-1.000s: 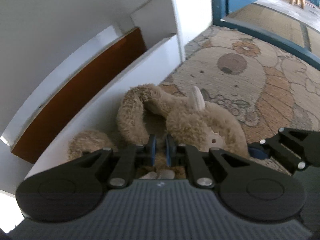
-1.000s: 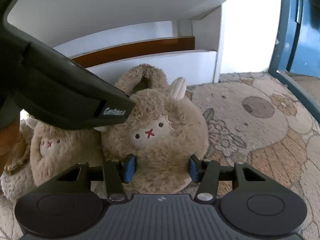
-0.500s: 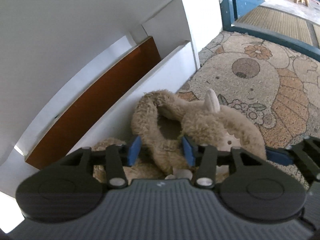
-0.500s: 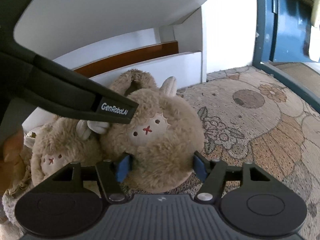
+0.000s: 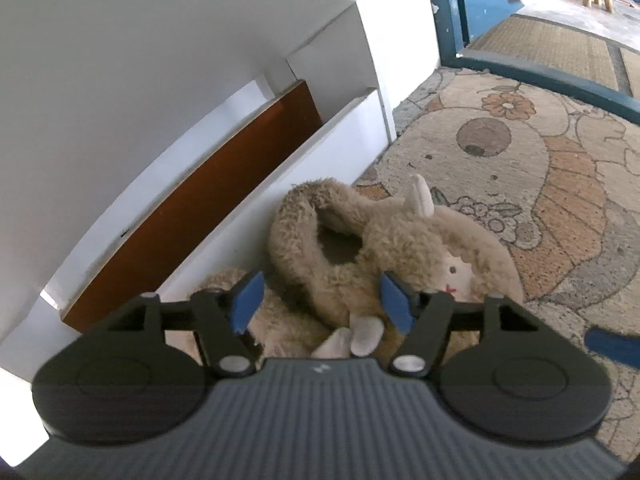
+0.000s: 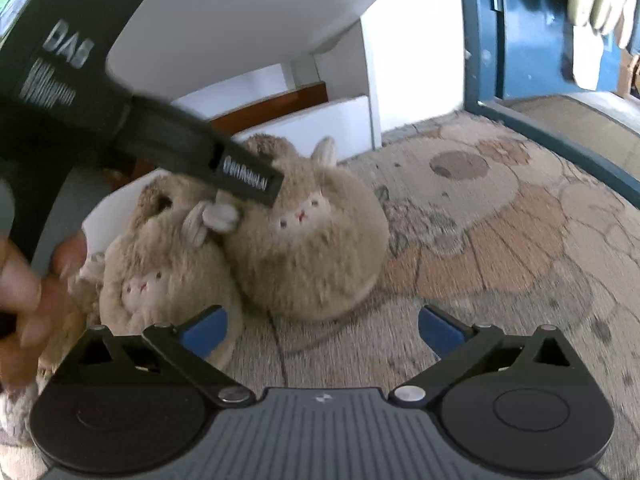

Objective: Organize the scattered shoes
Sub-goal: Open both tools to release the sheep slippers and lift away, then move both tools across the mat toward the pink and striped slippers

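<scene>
Two fluffy tan sheep-face slippers lie side by side on the patterned mat, heels against the low white shelf. The right slipper [image 6: 308, 236] [image 5: 384, 248] is further from me; the left slipper [image 6: 160, 272] [image 5: 280, 328] sits beside it, ears touching. My left gripper [image 5: 322, 300] hovers open just above them, holding nothing; its black body [image 6: 160, 136] crosses the right wrist view. My right gripper [image 6: 322, 330] is open and pulled back, its blue pads apart over bare mat in front of the slippers.
A white shoe rack [image 5: 304, 160] with a brown shelf board [image 5: 192, 204] stands behind the slippers. The beige mat [image 6: 500, 240] with flower patterns stretches to the right, up to a blue door frame [image 6: 484, 32]. A person's hand [image 6: 24, 292] shows at the left edge.
My left gripper went from shut to open and rose off the slippers. My right gripper let go of the right slipper, widened and drew back, leaving both slippers resting on the mat.
</scene>
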Demonstrator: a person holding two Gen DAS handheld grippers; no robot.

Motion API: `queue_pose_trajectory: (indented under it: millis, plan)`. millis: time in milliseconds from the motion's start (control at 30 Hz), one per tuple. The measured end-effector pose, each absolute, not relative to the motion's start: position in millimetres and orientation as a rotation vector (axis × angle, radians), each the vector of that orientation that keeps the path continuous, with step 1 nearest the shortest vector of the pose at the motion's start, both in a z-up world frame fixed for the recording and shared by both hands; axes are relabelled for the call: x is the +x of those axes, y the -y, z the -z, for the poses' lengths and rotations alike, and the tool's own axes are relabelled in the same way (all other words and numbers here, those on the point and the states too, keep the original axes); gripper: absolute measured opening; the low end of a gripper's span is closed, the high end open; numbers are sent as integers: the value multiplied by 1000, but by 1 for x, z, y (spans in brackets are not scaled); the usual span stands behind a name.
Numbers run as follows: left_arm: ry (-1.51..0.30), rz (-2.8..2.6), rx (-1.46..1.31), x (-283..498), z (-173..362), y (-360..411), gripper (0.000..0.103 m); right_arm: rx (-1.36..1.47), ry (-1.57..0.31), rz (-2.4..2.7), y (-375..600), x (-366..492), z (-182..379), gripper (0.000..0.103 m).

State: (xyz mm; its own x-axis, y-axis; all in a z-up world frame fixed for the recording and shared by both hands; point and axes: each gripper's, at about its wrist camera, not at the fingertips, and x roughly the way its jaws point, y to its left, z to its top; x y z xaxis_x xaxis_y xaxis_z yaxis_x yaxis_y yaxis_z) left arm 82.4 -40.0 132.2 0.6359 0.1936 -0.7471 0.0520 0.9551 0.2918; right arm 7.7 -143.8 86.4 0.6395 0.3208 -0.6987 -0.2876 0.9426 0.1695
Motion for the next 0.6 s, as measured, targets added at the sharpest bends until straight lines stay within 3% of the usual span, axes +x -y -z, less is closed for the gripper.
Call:
queue_pose_trajectory:
  millis: [267, 600]
  plan:
    - [-877, -23, 345, 57, -138, 65, 84, 50, -840, -338, 152, -16, -85, 102]
    - [-884, 42, 361, 27, -162, 83, 96, 47, -826, -294, 165, -46, -101, 102]
